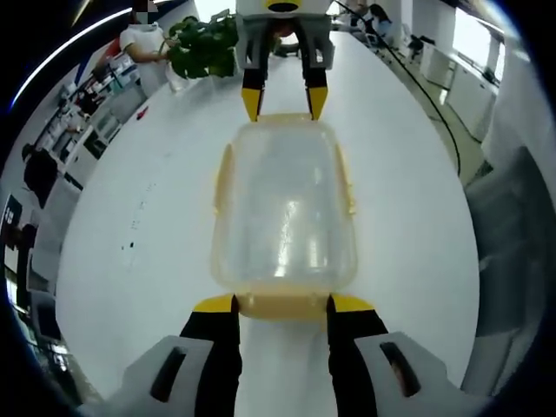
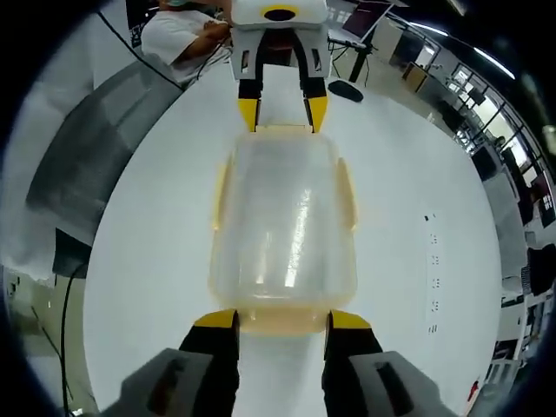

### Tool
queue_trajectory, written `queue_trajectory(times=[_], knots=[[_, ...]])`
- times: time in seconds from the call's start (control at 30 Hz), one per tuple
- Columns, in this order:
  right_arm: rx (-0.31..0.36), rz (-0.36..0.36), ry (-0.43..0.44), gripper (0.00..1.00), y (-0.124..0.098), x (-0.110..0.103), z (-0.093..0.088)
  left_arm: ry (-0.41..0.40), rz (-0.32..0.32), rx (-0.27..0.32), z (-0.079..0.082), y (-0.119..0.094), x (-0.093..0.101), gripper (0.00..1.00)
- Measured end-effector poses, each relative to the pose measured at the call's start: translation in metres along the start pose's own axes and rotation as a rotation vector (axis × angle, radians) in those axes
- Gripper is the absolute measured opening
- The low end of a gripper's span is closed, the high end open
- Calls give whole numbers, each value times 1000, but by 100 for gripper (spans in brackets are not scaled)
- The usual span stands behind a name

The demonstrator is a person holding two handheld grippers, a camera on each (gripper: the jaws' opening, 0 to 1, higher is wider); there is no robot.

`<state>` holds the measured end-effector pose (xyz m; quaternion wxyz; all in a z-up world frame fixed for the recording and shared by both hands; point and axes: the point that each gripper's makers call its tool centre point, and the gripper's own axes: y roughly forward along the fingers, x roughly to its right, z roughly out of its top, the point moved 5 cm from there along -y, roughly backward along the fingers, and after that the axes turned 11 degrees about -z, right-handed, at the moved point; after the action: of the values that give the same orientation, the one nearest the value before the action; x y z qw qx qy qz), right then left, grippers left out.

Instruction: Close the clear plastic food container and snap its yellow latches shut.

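Container, clear plastic with yellow latches, sits lid-on in the middle of a white tabletop, lengthwise between the two hand-held grippers.

Nearest in the left gripper view: left hand-held gripper, jaws parted about as wide as the end latch, yellow tips at either side of the near end latch and seemingly touching the container's corners. No grip on anything that I can make out. Beyond it, the long translucent lid, glare streak down the centre. Side latches run along both long edges; whether snapped or loose I cannot tell.

At the far end, the right hand-held gripper comes in tips-down, jaws similarly parted, straddling the far end latch, which is nearest in the right gripper view. That view mirrors the first: right jaws at their end, left gripper opposite.

Handling, as a judgement: looks empty and light, so it should skid on the smooth tabletop if pushed from one end alone; bracing from both ends makes sense. Walls thin, likely flex under squeeze; lid glossy, slippery. Better to press on the yellow latch flaps, hinged and stiffer, than on the clear body.

Far off: a potted plant, a seated person, office desks.
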<state>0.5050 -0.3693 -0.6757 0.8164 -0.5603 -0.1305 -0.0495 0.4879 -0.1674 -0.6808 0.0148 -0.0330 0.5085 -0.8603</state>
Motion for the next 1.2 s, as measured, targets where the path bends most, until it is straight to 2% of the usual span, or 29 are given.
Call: queue_trajectory(times=[0.37,0.83,1.2], knots=[[-1,5,9,35,-1,1,-12,10,-7,3,8,7,-3,37],[-3,24,14,36,8,2,-15,7,-17,-14,6,13,-6,37],[-6,45,28,36,12,-1,-18,7,-40,2,5,17,-7,37]])
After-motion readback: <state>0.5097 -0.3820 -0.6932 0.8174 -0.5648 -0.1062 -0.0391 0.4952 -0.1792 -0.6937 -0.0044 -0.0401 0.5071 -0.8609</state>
